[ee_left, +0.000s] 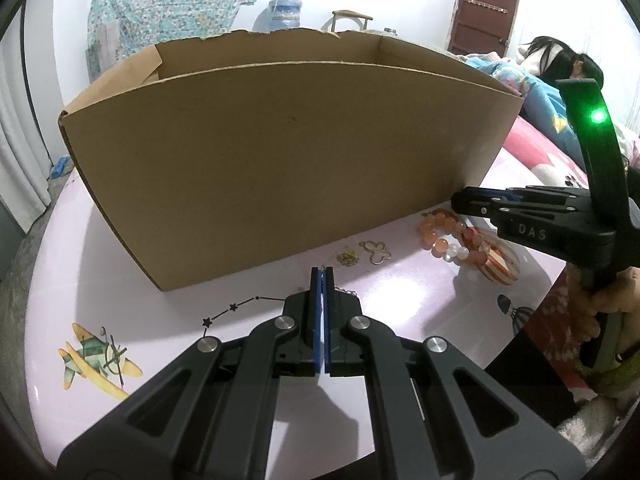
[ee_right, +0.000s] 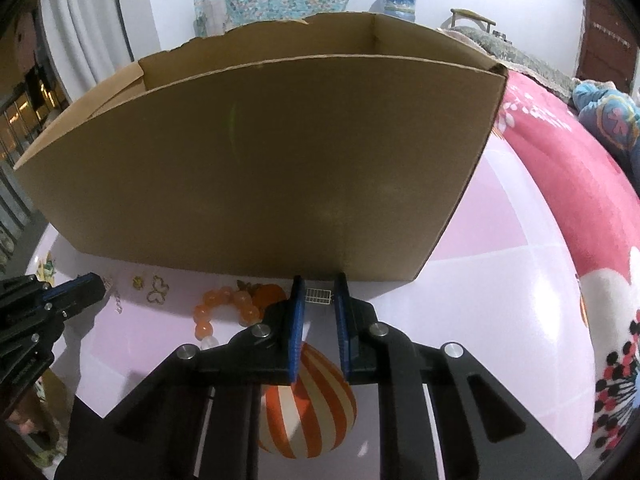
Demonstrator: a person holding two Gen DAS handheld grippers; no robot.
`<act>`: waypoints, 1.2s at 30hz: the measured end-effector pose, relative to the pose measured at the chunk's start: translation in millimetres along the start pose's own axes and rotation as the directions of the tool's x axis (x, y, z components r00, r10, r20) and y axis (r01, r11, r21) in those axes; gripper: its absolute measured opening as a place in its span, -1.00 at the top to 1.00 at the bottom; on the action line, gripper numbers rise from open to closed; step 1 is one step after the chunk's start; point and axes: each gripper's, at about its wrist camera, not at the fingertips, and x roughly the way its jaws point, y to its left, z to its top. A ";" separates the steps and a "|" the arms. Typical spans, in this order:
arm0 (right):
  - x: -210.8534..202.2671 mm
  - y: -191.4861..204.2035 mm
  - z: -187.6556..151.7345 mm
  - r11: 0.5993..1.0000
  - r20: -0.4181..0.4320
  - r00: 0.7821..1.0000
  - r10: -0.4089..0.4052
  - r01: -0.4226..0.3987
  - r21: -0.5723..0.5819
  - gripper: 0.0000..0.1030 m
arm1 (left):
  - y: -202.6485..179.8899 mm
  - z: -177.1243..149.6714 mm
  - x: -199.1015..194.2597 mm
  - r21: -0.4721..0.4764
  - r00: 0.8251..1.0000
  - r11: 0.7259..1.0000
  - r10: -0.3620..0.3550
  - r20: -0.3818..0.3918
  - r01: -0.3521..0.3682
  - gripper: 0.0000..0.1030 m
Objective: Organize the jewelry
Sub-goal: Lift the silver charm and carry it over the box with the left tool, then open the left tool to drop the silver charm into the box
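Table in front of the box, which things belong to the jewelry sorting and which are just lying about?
Job:
cardboard box
orange bead bracelet
butterfly pendant
small gold charm
small silver piece

Lying about:
water jug
pink blanket

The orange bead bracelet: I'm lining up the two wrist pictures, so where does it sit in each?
Left wrist view: the orange bead bracelet lies right of centre, under the right gripper.
Right wrist view: the bracelet lies lower left of centre, beside the right gripper's fingers.
Shared landmark: the cardboard box just behind it; the butterfly pendant lies to its left.
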 end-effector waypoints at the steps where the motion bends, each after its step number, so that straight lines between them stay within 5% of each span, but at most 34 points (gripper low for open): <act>1: -0.2 -1.0 -0.5 1.000 0.004 1.000 0.006 -0.006 0.002 0.71 | -0.4 0.1 0.6 0.000 1.000 1.000 0.001 0.001 -0.001 1.00; 15: -31.0 -13.1 -8.5 1.000 0.048 0.999 0.024 -0.024 0.001 0.71 | -3.2 2.0 -19.1 -0.003 0.998 1.000 -0.011 0.054 0.012 1.00; 25: -105.2 -12.7 -4.3 0.996 0.179 0.981 0.074 -0.064 -0.060 0.71 | -27.6 23.5 -90.5 0.081 0.979 0.997 -0.030 0.202 0.014 1.00; 31: -141.1 -21.2 31.2 0.982 0.267 0.948 0.176 -0.150 -0.112 0.71 | -42.2 66.0 -119.5 0.151 0.952 0.988 -0.068 0.298 0.024 1.00; 36: -119.6 -28.3 84.3 0.952 0.186 0.936 0.298 -0.278 -0.127 0.71 | -36.5 115.1 -88.0 0.120 0.971 0.989 -0.116 0.211 0.092 1.00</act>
